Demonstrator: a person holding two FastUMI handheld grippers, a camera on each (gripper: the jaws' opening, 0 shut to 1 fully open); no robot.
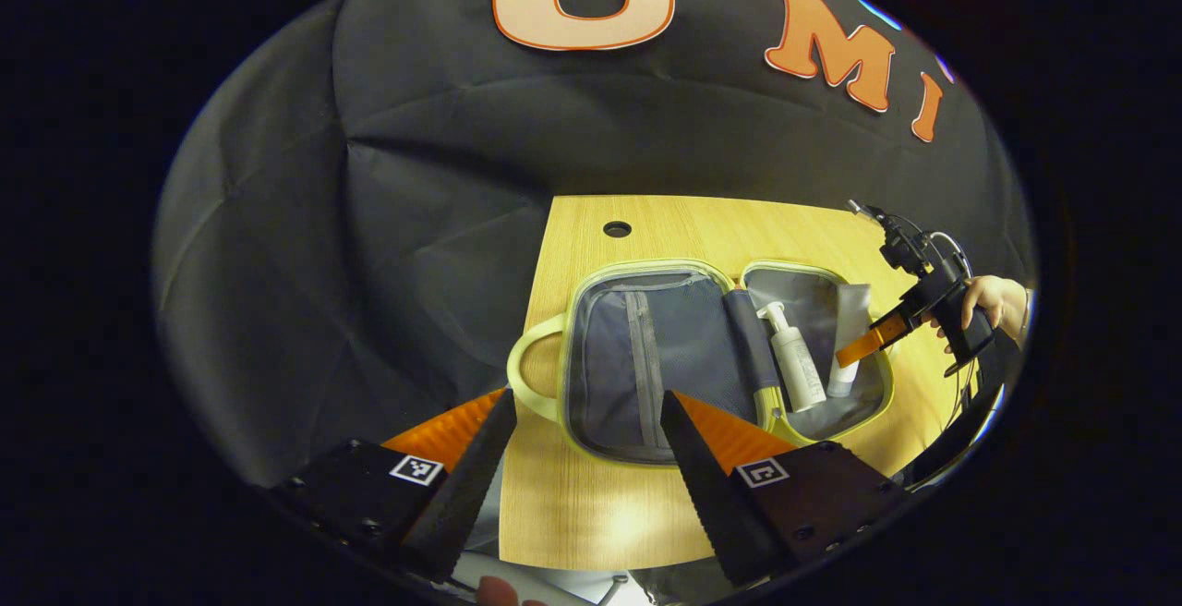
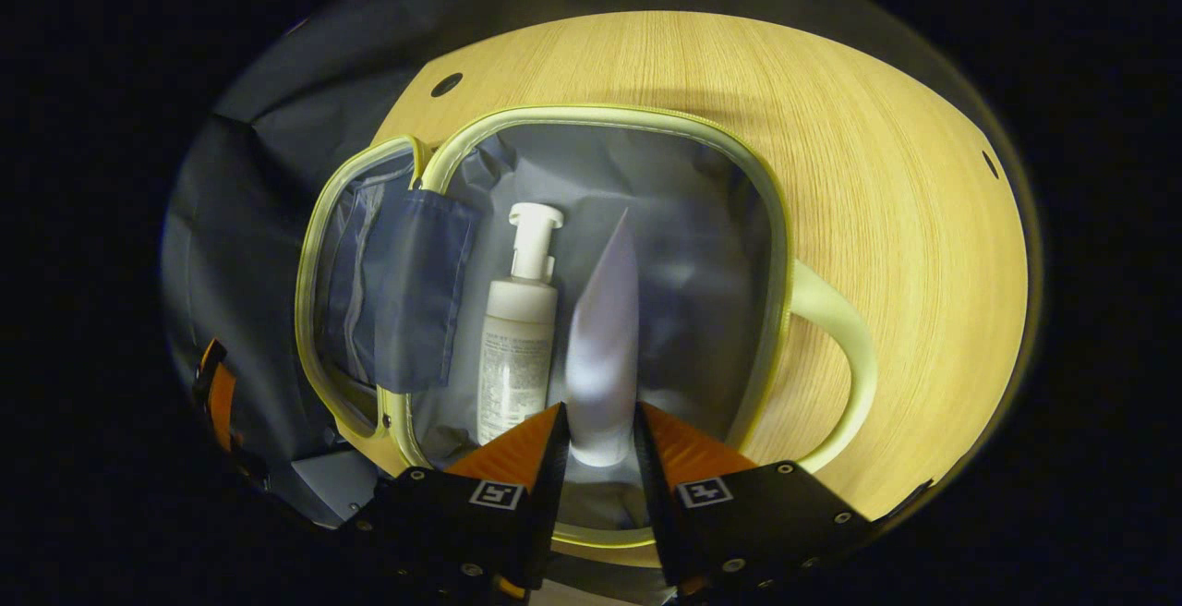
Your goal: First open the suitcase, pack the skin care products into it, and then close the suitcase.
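1. My right gripper (image 2: 596,454) is closed on the cap end of a pale squeeze tube (image 2: 605,347), one finger on each side. The tube's flat crimped end points away from me, over the open half of the case.

2. My left gripper (image 1: 582,458) is parted wide with nothing between its fingers. It hangs above the near edge of the table, just short of the case.

3. The small soft suitcase with grey lining and pale yellow-green piping (image 2: 771,218) lies opened flat on the light wood-grain table (image 2: 905,172). One half has a zipped mesh pocket (image 1: 637,357); the other holds the products.

4. A white pump bottle (image 2: 517,347) lies already in that half, just beside the tube, on its left in the right gripper view.

5. Judgement: opening is done, packing is partway through, closing is not yet done.

6. Risks from here:
   - Letting go while the tube is tilted could send it rolling onto the bottle, or leave it propped on the rim.
   - Pulling back low could snag the piping or the loop handle (image 2: 831,347).
   - Anything resting across the zipper line would stop the lid seating.
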